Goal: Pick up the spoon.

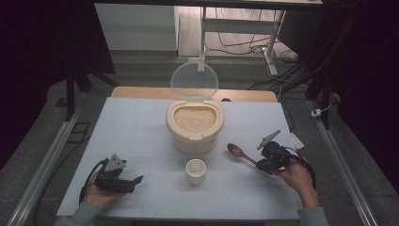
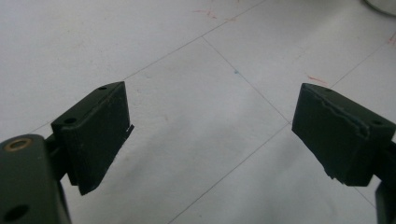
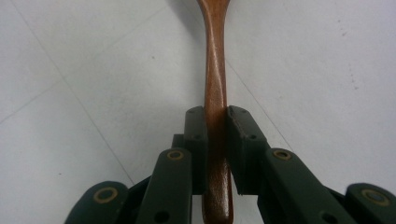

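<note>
High view: right gripper clamps the brown wooden spoon by its handle, bowl raised near the open cream plastic rice bucket. Scooping looks next: carry it over the rim. Left gripper rests spread, empty. Small white cup stands just below the bucket, clear of the path.

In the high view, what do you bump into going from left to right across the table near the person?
Left gripper → small white cup → wooden spoon → right gripper, shut on the spoon's handle.
</note>
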